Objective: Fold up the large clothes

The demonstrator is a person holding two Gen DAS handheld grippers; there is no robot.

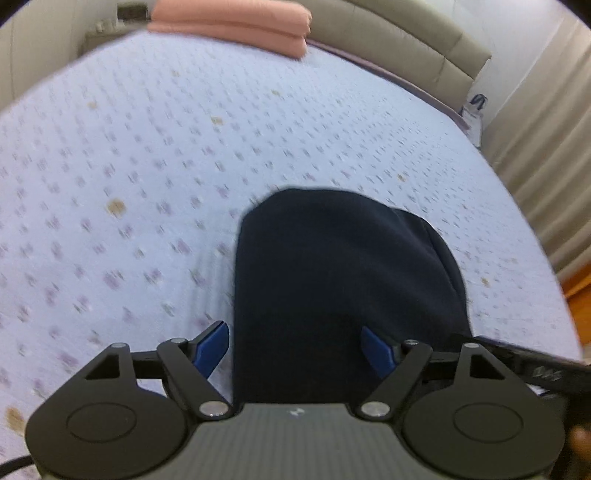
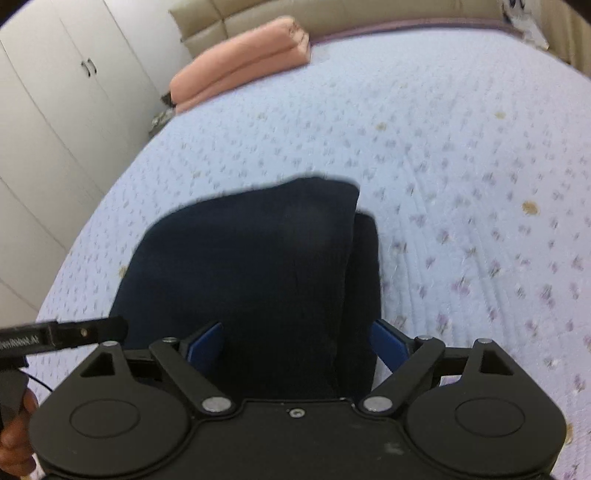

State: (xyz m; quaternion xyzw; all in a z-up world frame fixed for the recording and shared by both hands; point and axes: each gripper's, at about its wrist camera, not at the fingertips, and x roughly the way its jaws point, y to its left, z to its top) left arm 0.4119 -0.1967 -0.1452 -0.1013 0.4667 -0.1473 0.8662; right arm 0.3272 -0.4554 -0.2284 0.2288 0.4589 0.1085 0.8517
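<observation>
On the far left a white wardrobe (image 2: pixel 55 110) stands close beside the bed's left edge, with only a narrow gap there. The bedspread (image 1: pixel 129 166), pale blue with small purple sprigs, lies wide and bare to the left of the dark garment (image 1: pixel 332 277) and beyond it, up to a folded pink blanket (image 1: pixel 236 26) lying against the padded headboard (image 1: pixel 406 40). To the right of the garment the spread runs bare to the bed's right edge, where beige curtains (image 1: pixel 546 155) hang close by.

The dark garment, navy and folded into a compact stack, lies on the bedspread near the front edge, its layered edges showing on its right side.

The left gripper (image 1: pixel 295 350) tilts down over the garment's near left part, jaws spread wide; its left blue finger (image 1: pixel 212 349) sits over bare bedspread, the right one over cloth, gripping nothing. The right gripper (image 2: pixel 297 349) tilts down likewise, jaws at full spread, straddling the garment's near right part without pinching it. Part of a hand (image 2: pixel 14 454) shows at the lower left of the right wrist view.
</observation>
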